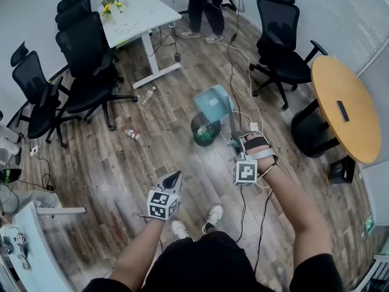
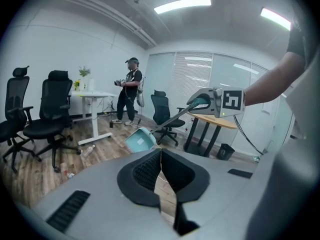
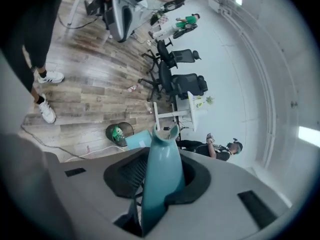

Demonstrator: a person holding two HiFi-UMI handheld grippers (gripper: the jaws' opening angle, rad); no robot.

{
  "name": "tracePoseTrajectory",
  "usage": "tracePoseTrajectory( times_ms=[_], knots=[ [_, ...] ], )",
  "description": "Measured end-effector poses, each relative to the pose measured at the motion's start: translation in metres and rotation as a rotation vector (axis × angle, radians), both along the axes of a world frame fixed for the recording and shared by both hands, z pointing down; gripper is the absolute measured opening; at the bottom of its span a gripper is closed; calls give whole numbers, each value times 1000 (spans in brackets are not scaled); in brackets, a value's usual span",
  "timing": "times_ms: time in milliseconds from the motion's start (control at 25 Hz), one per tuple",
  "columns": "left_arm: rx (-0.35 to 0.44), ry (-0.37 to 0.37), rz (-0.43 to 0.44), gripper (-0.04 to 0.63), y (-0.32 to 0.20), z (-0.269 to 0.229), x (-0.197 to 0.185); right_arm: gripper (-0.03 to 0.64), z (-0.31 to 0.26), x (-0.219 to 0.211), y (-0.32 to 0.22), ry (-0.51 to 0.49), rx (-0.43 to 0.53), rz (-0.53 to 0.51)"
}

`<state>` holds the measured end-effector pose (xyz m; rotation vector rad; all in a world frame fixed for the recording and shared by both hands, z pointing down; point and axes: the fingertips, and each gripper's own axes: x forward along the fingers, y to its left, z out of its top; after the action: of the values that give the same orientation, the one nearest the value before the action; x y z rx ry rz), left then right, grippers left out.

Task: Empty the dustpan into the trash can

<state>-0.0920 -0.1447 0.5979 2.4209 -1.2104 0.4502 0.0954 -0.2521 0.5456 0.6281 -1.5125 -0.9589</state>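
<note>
The teal dustpan [image 1: 213,102] hangs tilted just above the round black trash can [image 1: 205,129], which has green rubbish inside. My right gripper [image 1: 238,140] is shut on the dustpan's long handle [image 3: 162,174], and the teal grip fills its jaws. In the right gripper view the pan [image 3: 139,140] sits beside the trash can [image 3: 119,132]. My left gripper [image 1: 172,181] hovers lower left, near my feet, shut with nothing in it. The left gripper view shows the dustpan [image 2: 140,140] ahead of it and the right gripper [image 2: 220,101] higher up.
Black office chairs [image 1: 91,66] stand left by a white desk [image 1: 137,14]; another chair [image 1: 279,35] and a round wooden table [image 1: 343,108] are right. A person [image 1: 205,5] stands at the back. Bottles [image 1: 132,134] and cables [image 1: 243,59] lie on the wood floor.
</note>
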Motion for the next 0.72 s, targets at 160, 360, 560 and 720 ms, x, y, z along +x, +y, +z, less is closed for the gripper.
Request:
tracePoseTrajectory(
  times_ms=[160, 360, 560, 720],
  knots=[
    [10, 0, 8, 23, -1, -3, 3, 120, -18, 7, 6, -169, 5, 118],
    [22, 7, 17, 23, 0, -9, 8, 120, -39, 31, 13, -410, -6, 339],
    [27, 9, 27, 23, 3, -12, 12, 118, -52, 71, 30, -682, -29, 598],
    [32, 14, 39, 23, 7, -15, 16, 117, -56, 100, 57, -830, -26, 751]
  ],
)
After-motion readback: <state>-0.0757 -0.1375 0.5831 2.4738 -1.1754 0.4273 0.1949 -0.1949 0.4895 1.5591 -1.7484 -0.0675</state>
